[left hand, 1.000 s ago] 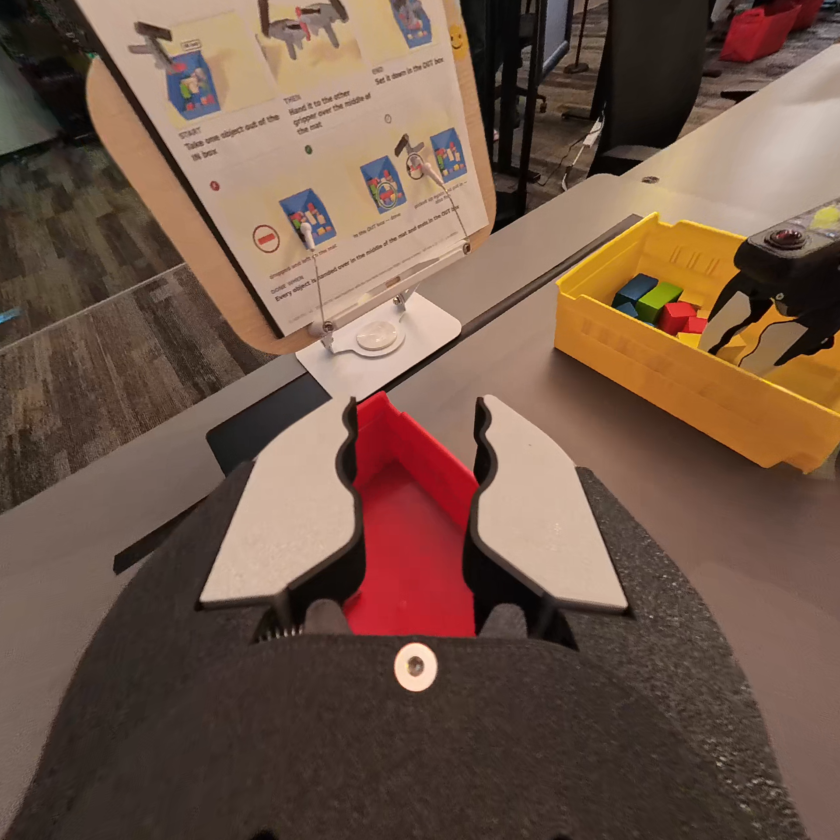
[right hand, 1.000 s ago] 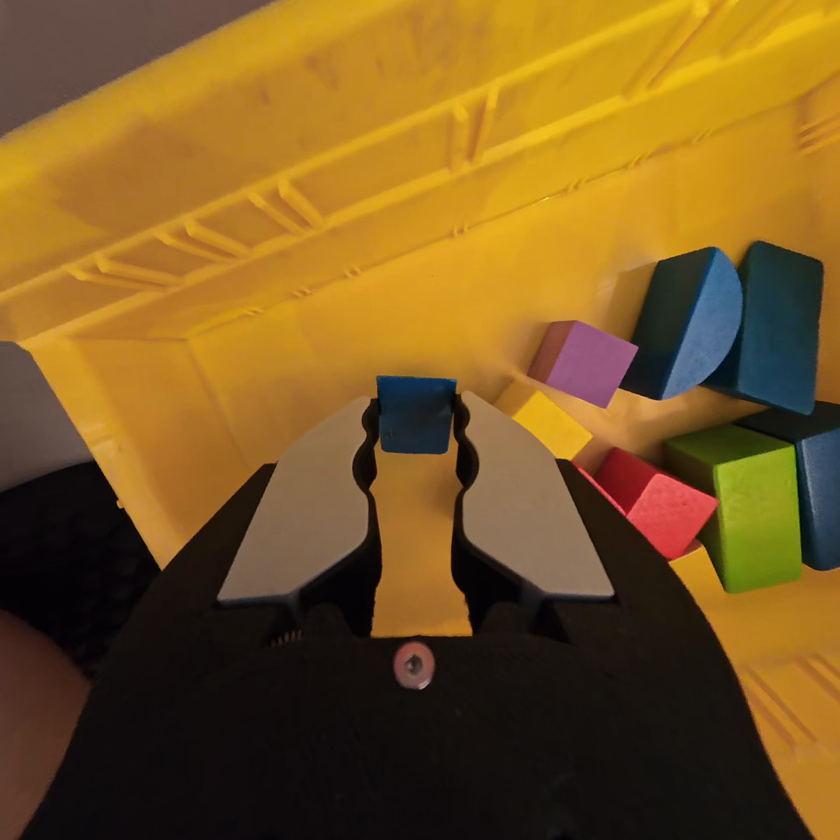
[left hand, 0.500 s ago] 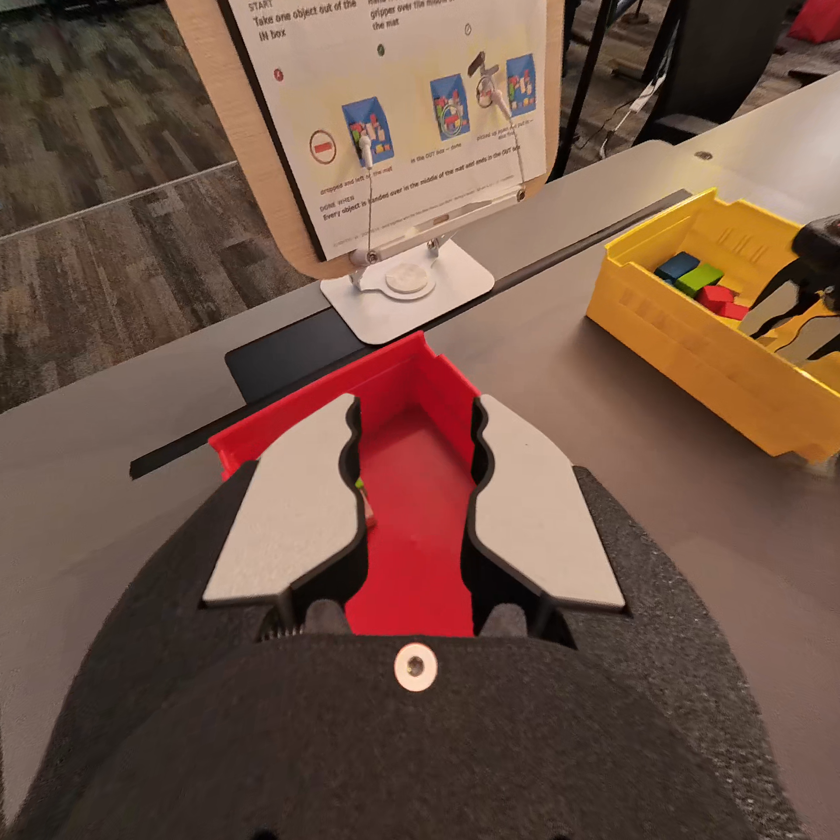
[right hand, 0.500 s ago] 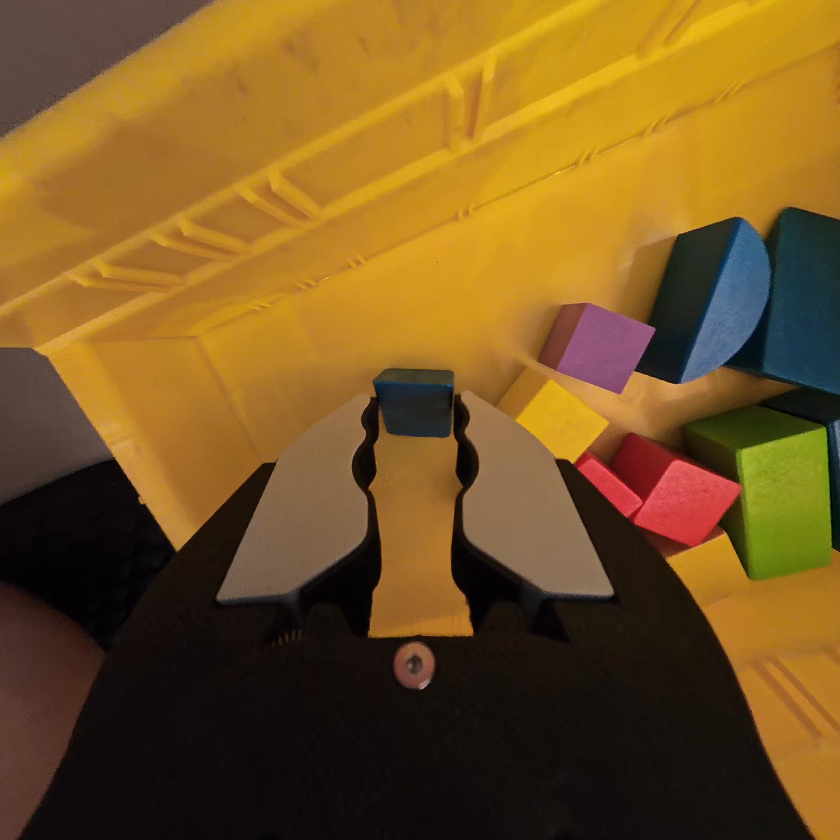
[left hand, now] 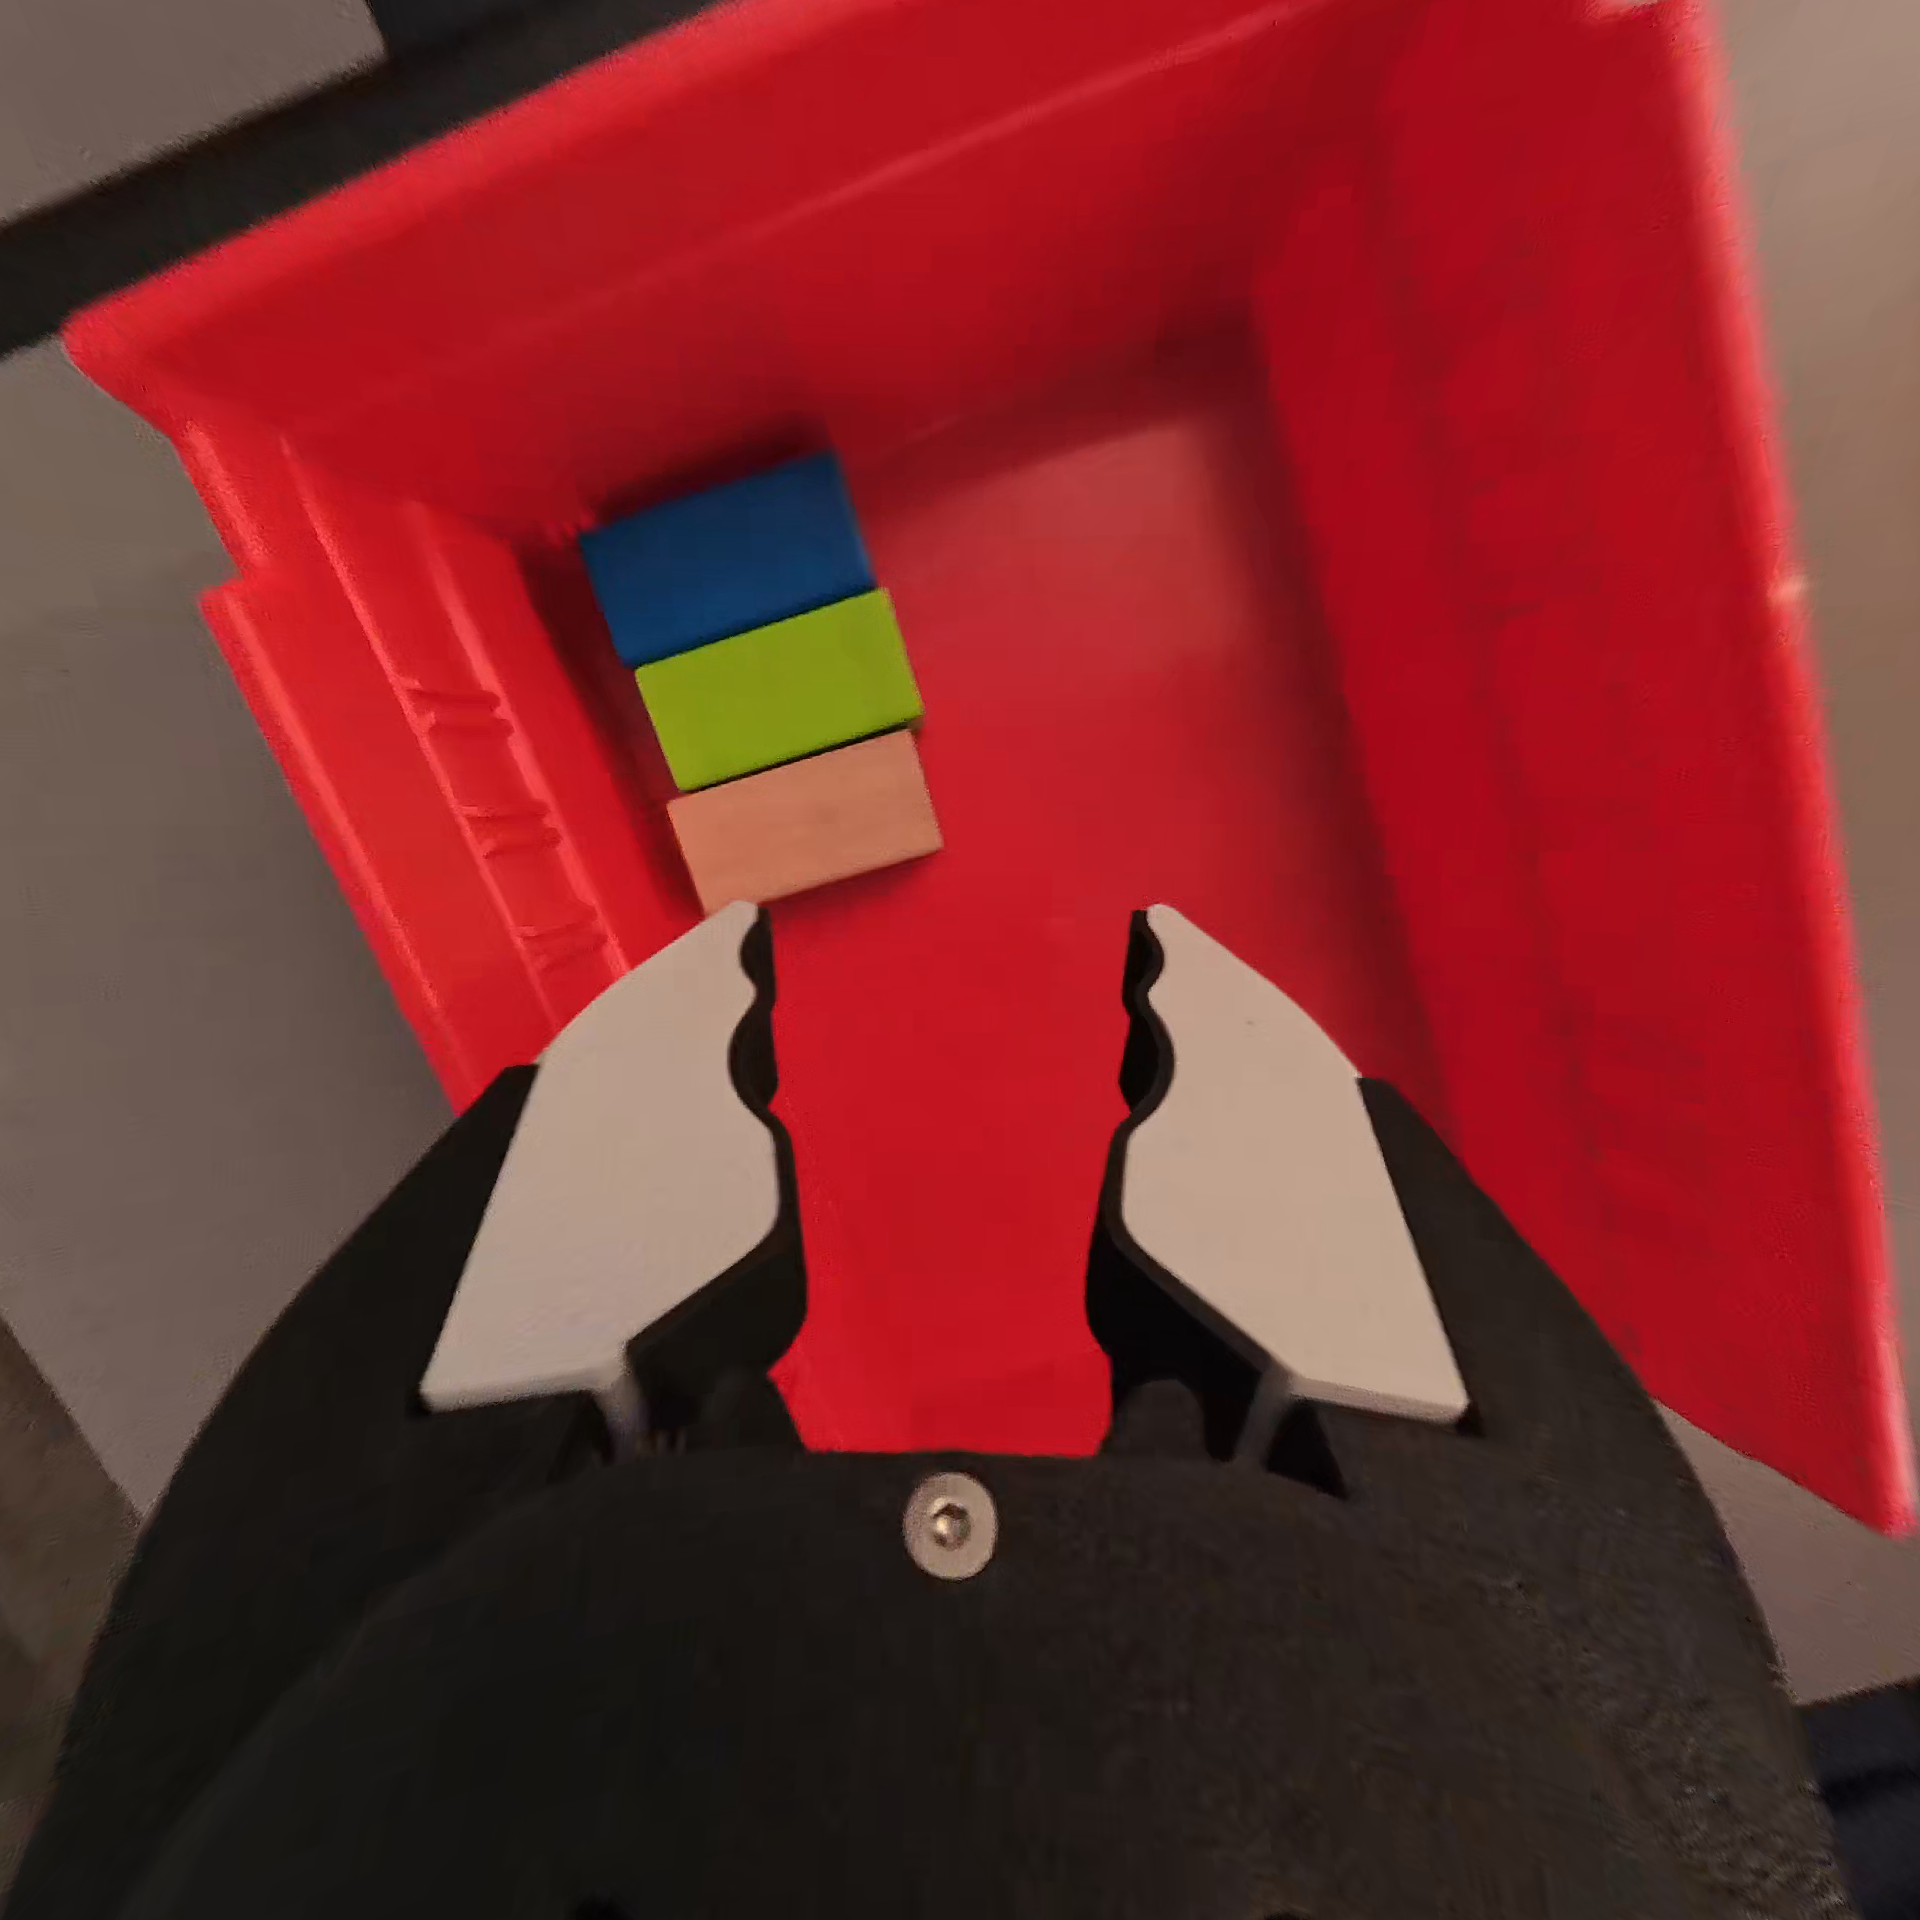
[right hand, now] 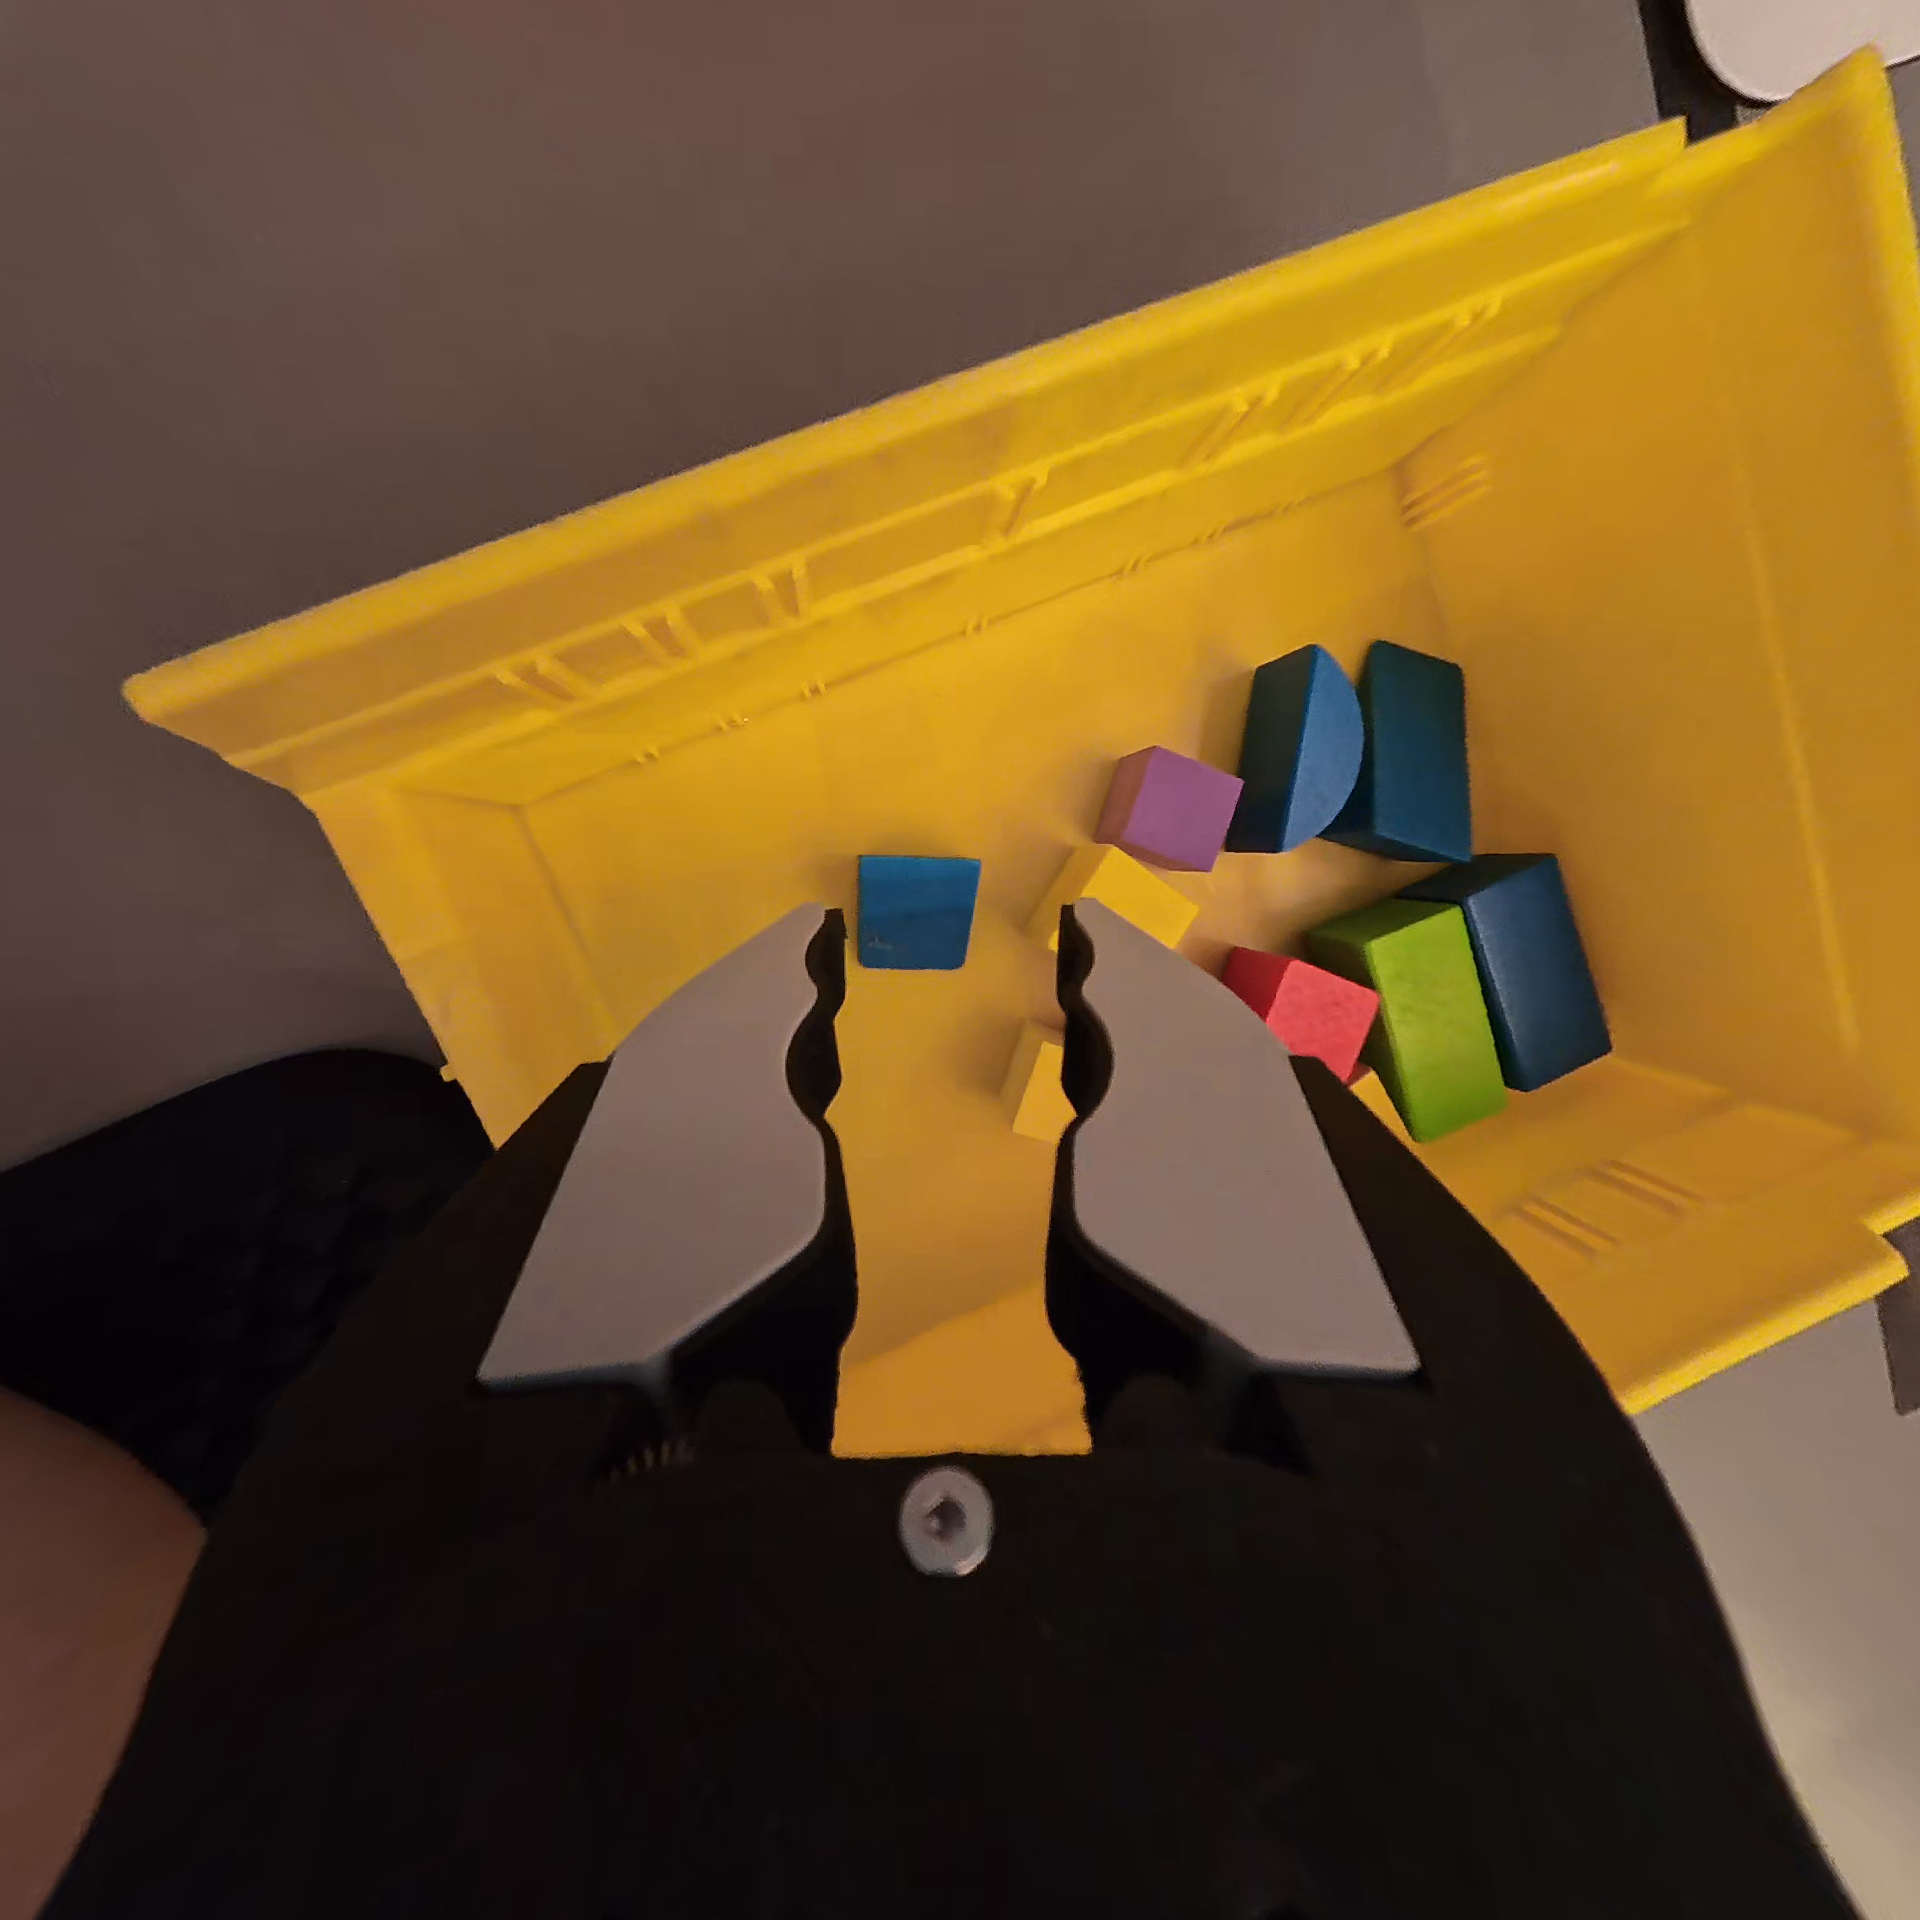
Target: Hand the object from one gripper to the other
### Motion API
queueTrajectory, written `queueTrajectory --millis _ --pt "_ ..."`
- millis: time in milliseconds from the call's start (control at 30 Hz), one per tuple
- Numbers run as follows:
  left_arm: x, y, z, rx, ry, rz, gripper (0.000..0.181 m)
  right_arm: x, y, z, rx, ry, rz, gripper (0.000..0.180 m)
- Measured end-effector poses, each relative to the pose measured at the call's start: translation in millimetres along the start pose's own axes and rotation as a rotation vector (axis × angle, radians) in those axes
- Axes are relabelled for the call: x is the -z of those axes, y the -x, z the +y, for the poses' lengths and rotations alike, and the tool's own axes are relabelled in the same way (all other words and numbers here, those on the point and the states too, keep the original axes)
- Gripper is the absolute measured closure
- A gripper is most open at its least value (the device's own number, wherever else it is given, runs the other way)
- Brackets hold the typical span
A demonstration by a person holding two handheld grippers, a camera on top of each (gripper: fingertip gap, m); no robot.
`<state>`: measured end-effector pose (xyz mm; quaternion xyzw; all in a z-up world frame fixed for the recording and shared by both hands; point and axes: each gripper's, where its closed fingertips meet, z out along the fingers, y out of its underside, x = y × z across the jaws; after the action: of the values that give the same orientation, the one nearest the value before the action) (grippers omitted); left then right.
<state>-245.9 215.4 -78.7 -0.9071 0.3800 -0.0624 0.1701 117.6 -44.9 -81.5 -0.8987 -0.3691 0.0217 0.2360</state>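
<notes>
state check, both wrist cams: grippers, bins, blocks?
left gripper: jaws open, empty, over the red bin
right gripper: jaws open, nothing clamped
red bin: holds three blocks
blue block, green block, tan block: lying flat in a touching row by the bin's wall
yellow bin: holds loose blocks
small blue block: free, just ahead of the right fingertips

Ahead of your left gripper (left hand: 948,920), three blocks (left hand: 774,681) lie in one bin (left hand: 1538,727), touching in a row along its left wall. Under your right gripper (right hand: 943,920), one block (right hand: 914,912) lies alone in another bin (right hand: 727,665), with a cluster of blocks (right hand: 1423,904) to its right.
</notes>
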Motion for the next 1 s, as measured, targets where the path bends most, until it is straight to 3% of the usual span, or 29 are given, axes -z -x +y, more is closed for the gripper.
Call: queueTrajectory --millis 233,400,800,1000 --pt "-31.9 16.5 2.0 0.038 0.089 -0.103 0.100 -2.3 1.1 -1.8 0.017 0.018 -0.001 0.139" --pt "-45.8 19.0 6.1 0.051 0.132 -0.120 0.099 -1.6 2.6 -1.2 0.019 0.021 -0.007 0.139" --pt "-57.1 24.6 11.4 0.056 0.176 -0.144 0.099 -5.5 5.3 0.9 0.027 0.050 -0.024 0.139" --pt "-58.5 23.4 9.0 0.052 0.171 -0.154 0.110 -6.0 5.4 2.9 0.026 0.062 -0.025 0.139"
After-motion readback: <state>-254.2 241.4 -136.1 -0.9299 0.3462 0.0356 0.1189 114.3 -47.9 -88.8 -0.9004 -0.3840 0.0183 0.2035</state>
